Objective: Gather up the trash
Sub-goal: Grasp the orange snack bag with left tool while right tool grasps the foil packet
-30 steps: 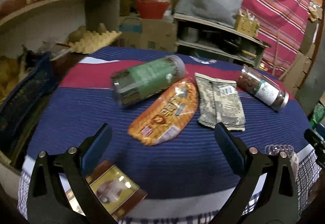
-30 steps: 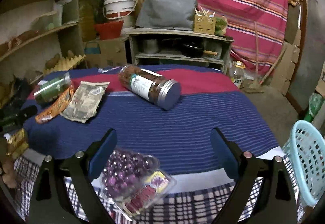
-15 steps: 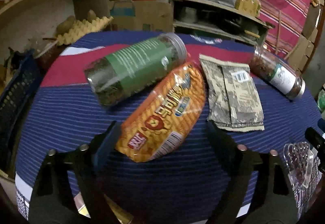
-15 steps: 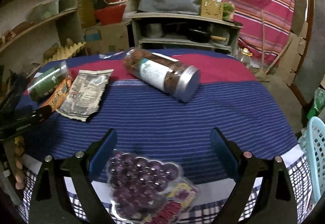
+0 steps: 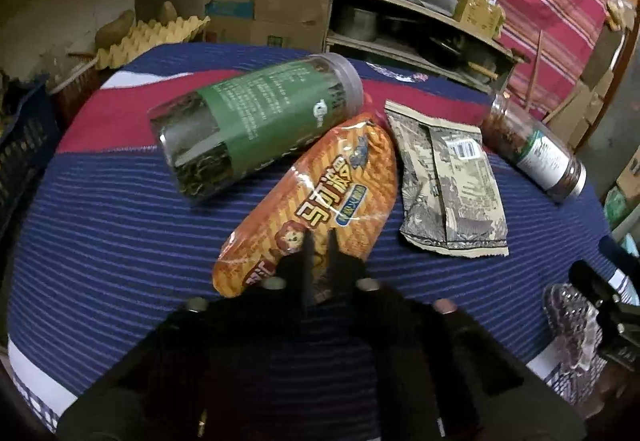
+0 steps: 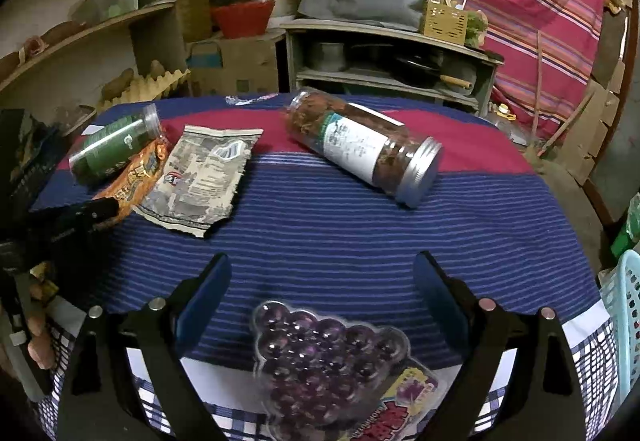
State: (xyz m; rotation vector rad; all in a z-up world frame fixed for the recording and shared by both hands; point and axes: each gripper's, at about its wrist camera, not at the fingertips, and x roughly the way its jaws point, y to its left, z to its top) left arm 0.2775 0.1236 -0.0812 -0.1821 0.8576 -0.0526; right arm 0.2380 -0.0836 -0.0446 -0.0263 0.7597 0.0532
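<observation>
Left gripper (image 5: 318,241): we are pinching the near end of the orange snack bag (image 5: 320,197), jaws drawn together on its wrapper.
Right gripper (image 6: 320,293): we are holding it wide apart, empty, above the purple grape-shaped tray (image 6: 320,361).
Orange snack bag: lying on the striped cloth (image 5: 120,233), touching the green-labelled jar (image 5: 256,125) behind it.
Grey wrapper (image 5: 448,185): lying flat just right of the orange snack bag.
Brown-filled jar (image 6: 364,147): lying on its side, well right of the orange snack bag.
Blue basket (image 6: 624,305): standing off the cloth's right edge.
</observation>
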